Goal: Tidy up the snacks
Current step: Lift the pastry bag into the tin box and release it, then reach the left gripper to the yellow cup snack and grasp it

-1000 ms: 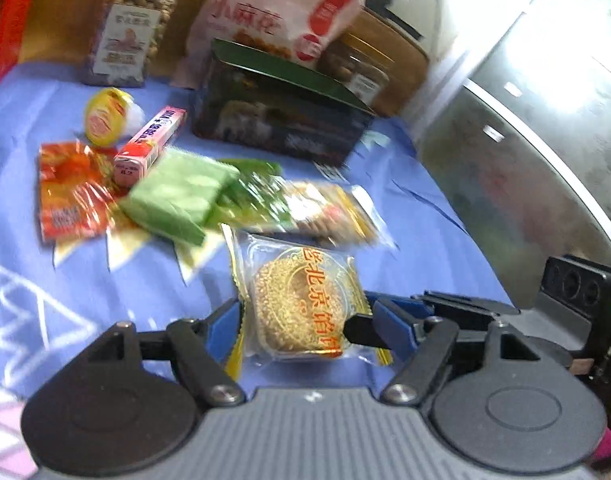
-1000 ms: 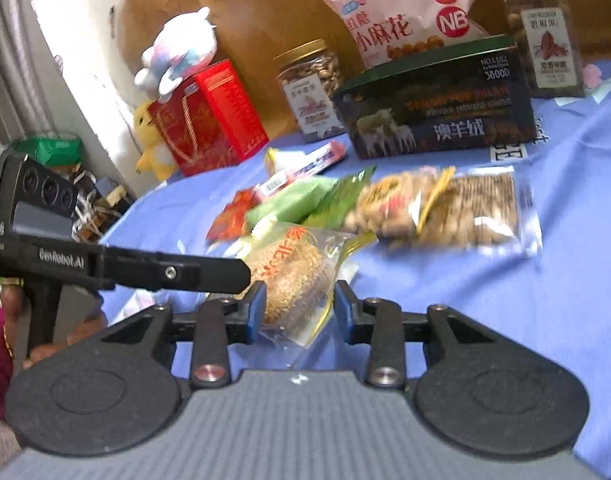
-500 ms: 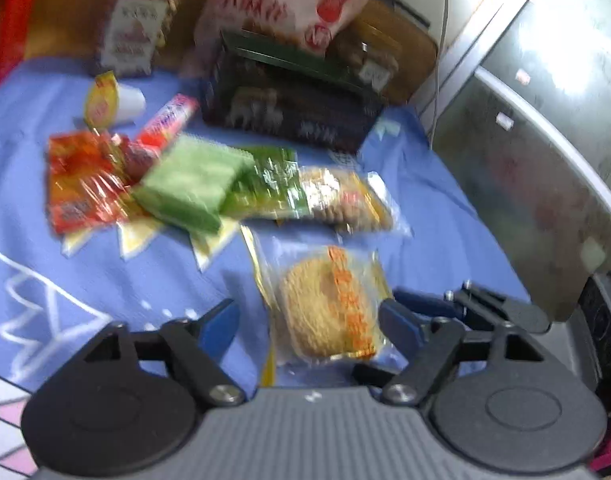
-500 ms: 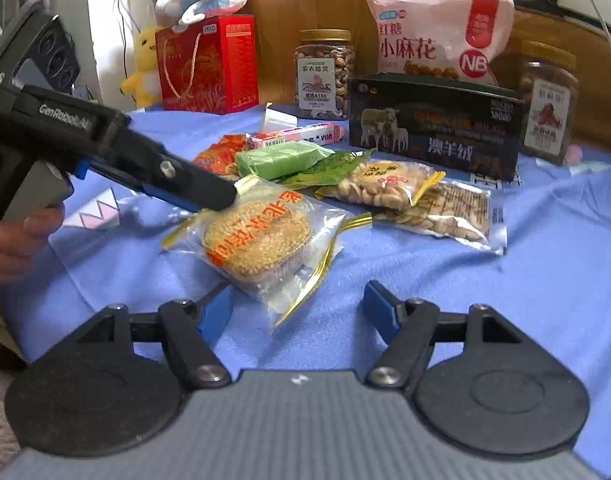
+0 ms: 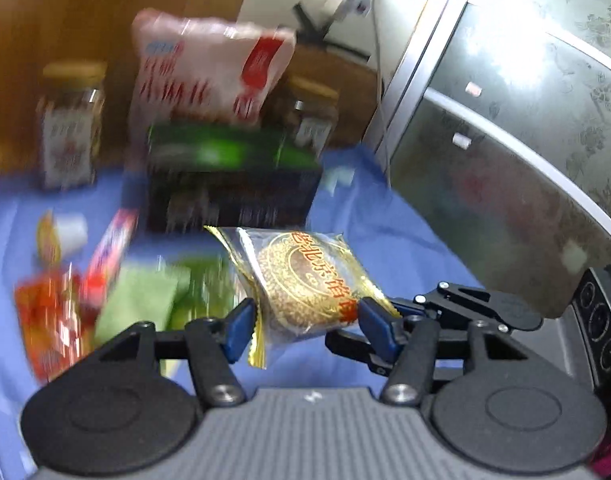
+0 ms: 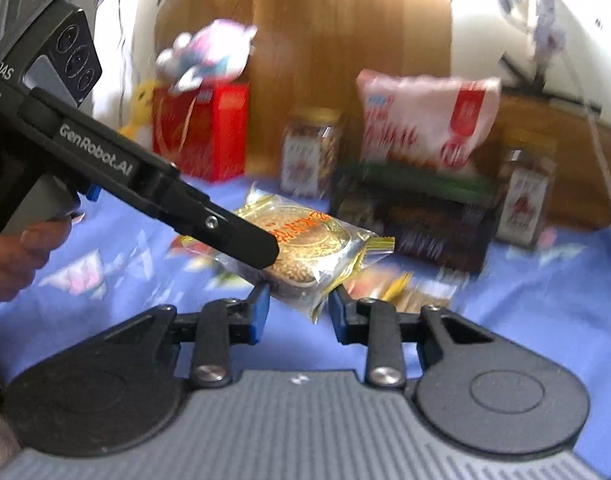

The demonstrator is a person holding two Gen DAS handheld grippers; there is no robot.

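Both my tongs are closing on the sesame cake packet (image 5: 305, 280): left tongs (image 5: 303, 330) pinch its sides, right tongs (image 6: 299, 308) nip its lower corner, holding it clear above the blue cloth (image 6: 545, 300).

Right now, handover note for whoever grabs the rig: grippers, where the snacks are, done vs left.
Left gripper: jaws closing on the round cake packet, which is lifted off the blue cloth.
Right gripper: jaws closing on the same packet's other end, its corner between them.
Loose on the cloth: red wrappers, green packet, candy stick, all blurred.
At the back: two jars, pink bag on the dark box, red box.
Done: packet picked up.
Left: place it, then sort the loose snacks.
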